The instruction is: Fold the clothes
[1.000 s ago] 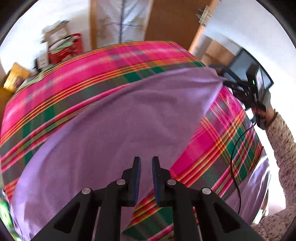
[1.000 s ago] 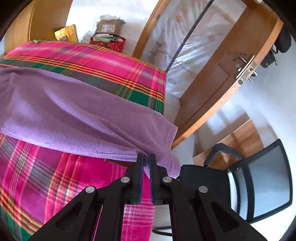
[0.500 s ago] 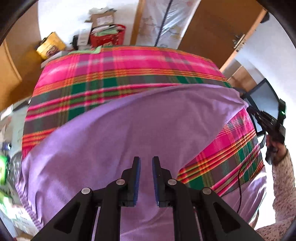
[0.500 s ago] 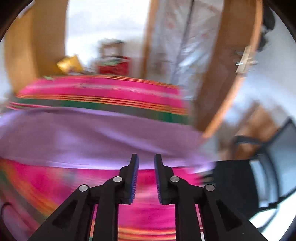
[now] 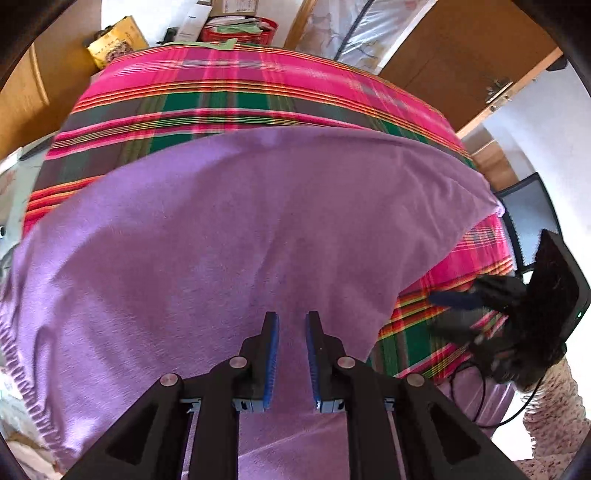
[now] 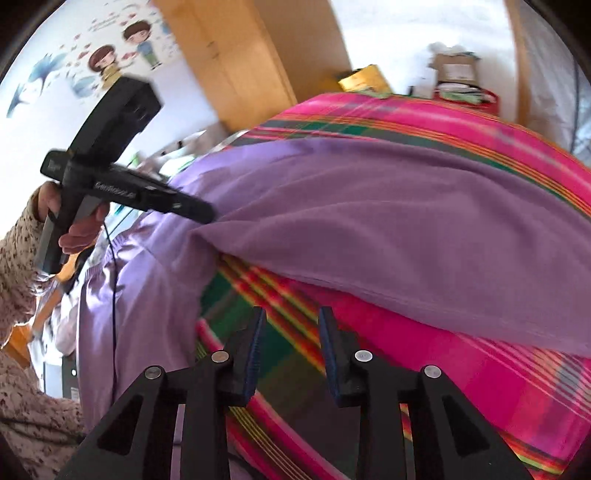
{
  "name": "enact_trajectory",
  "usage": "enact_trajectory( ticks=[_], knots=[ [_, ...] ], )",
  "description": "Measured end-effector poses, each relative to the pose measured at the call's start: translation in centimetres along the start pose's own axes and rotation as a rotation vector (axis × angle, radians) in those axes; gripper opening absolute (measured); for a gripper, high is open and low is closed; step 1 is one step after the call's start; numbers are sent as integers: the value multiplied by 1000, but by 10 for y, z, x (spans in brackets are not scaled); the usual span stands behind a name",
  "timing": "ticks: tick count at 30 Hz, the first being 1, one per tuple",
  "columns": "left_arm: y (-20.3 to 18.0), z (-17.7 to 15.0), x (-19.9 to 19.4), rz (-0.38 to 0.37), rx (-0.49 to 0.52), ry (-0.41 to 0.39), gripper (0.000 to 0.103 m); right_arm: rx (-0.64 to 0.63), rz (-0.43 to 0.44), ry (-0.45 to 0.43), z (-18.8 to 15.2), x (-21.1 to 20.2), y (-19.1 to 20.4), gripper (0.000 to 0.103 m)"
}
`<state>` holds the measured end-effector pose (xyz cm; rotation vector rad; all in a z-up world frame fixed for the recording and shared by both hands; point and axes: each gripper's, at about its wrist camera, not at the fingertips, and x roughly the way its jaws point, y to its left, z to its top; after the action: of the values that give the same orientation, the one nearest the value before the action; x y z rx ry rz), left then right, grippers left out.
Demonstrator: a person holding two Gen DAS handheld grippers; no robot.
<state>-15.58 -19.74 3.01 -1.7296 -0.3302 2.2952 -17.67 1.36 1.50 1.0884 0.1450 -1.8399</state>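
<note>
A purple fleece cloth [image 5: 258, 221] lies folded over on the pink and green plaid cover [image 5: 221, 92]. My left gripper [image 5: 291, 321] points down into the cloth near its near edge. Purple fabric fills the narrow gap between the pads, and the jaws are opening. In the right wrist view the cloth [image 6: 369, 221] rises to a peak at the left gripper's tip [image 6: 205, 216]. My right gripper [image 6: 290, 314] hovers over bare plaid cover [image 6: 443, 369], jaws opening with nothing between them. It shows blurred in the left wrist view [image 5: 439, 310].
A red basket [image 5: 240, 29] and a yellow box [image 5: 114, 40] stand beyond the far edge. A wooden door [image 5: 461, 48] and an office chair [image 5: 532, 218] are to the right. A patterned sleeve [image 6: 22, 258] and a black cable [image 6: 112, 280] are at the near side.
My right gripper let go of the cloth's corner, opened and swung left across the plaid cover. The left gripper moved further over the cloth and rolled; its gap widened slightly.
</note>
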Motion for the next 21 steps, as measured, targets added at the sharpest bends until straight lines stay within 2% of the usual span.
enact_trajectory(
  ticks=[3, 8, 16, 19, 20, 21],
  knots=[
    [1, 2, 7, -19, 1, 6, 15, -31, 26, 16, 7, 17, 15, 31],
    [12, 4, 12, -54, -45, -1, 15, -56, 5, -6, 21, 31, 30, 31],
    [17, 3, 10, -83, -45, -14, 15, -125, 47, 25, 26, 53, 57, 31],
    [18, 4, 10, -85, -41, -15, 15, -136, 20, 30, 26, 55, 64, 31],
    [17, 4, 10, -85, -39, -15, 15, -142, 9, 31, 25, 56, 66, 28],
    [16, 4, 11, -86, -37, -16, 15, -148, -2, 32, 25, 56, 69, 20]
  ],
)
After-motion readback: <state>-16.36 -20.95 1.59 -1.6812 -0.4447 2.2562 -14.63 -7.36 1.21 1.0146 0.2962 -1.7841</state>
